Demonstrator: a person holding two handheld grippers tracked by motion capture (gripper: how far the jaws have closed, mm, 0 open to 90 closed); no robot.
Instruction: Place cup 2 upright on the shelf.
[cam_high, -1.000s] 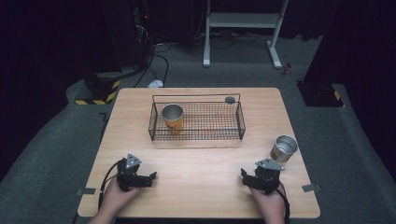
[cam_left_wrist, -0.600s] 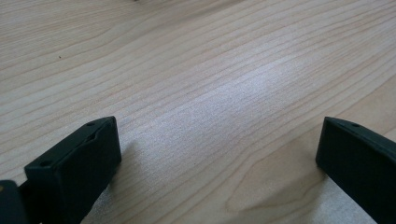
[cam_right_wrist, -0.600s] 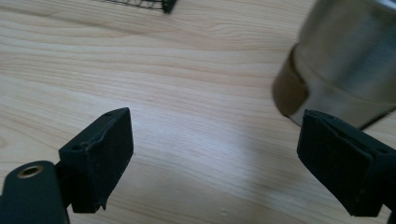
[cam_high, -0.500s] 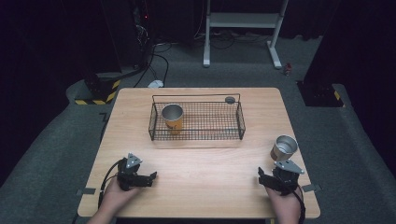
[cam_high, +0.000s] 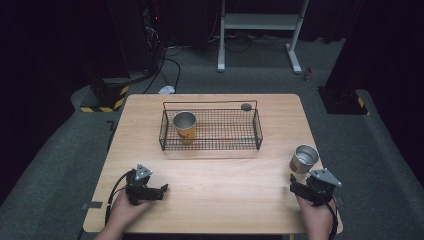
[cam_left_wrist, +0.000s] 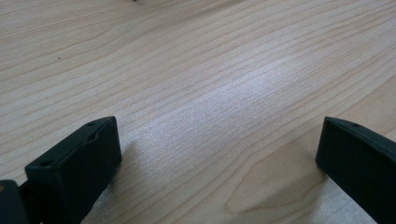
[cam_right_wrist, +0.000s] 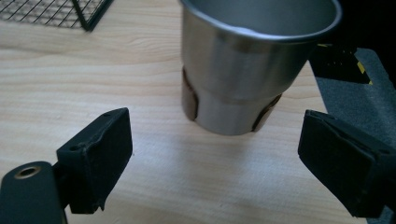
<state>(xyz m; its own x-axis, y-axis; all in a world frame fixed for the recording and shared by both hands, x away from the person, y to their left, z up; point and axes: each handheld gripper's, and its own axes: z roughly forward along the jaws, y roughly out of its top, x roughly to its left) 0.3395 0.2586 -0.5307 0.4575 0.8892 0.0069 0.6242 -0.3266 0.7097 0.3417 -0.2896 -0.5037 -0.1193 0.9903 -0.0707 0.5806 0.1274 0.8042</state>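
A steel cup (cam_high: 303, 158) stands upright near the table's right edge; in the right gripper view the steel cup (cam_right_wrist: 252, 60) rises just beyond the jaws. My right gripper (cam_high: 301, 189) sits just in front of it, open, with nothing between the jaws (cam_right_wrist: 212, 154). A second cup with an orange band (cam_high: 185, 126) stands in the left end of the black wire basket (cam_high: 257, 131). My left gripper (cam_high: 159, 191) rests at the front left of the table, open over bare wood (cam_left_wrist: 219, 154).
A small dark round object (cam_high: 246, 106) sits at the basket's back right corner. The wooden table (cam_high: 220, 175) ends close to the right of the steel cup. Grey carpet, a yellow-black striped block (cam_high: 107, 100) and a white stand (cam_high: 257, 30) lie beyond the table.
My right gripper has moved rightward along the front edge and now sits directly in front of the steel cup. The left gripper has stayed put.
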